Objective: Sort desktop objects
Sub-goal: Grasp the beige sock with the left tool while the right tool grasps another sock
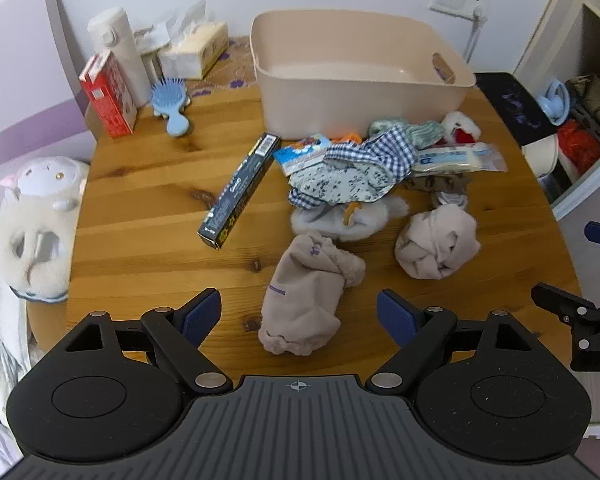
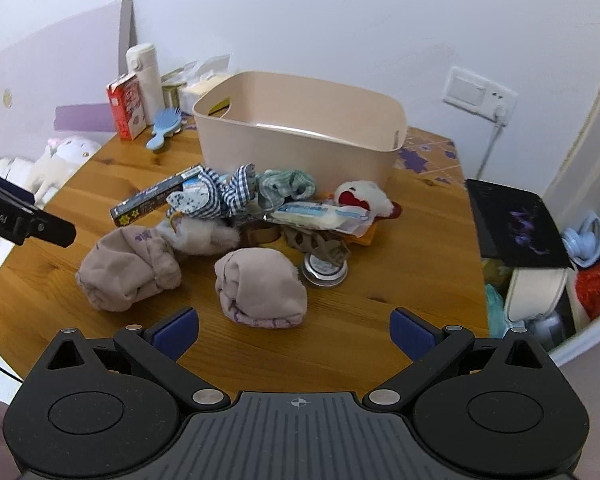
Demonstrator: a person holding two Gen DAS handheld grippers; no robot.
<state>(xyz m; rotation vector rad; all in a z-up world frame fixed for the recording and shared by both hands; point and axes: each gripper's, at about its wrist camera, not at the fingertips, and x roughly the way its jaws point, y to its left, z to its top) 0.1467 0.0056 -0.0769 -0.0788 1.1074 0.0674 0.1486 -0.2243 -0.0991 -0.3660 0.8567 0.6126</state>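
On the wooden table (image 1: 148, 208) a long beige sock bundle (image 1: 304, 300) lies between the wide-apart fingers of my open left gripper (image 1: 300, 314), untouched by the pads. A rolled beige sock (image 2: 260, 292) sits just ahead of my open right gripper (image 2: 296, 332), which holds nothing. Behind them lies a heap: checked cloth (image 1: 380, 152), a dark long box (image 1: 240, 192), a wipes packet (image 2: 320, 214), a white and red plush (image 2: 364, 196) and a round tin (image 2: 325, 270). The beige bin (image 1: 340, 108) stands behind the heap with nothing showing inside.
A red carton (image 1: 108, 96), a white bottle (image 1: 120, 52), a tissue pack (image 1: 196, 48) and a blue hairbrush (image 1: 172, 108) stand at the table's back left. A plush toy (image 1: 40, 220) lies off the left edge. A black pad (image 1: 512, 104) and an open cabinet flank the right.
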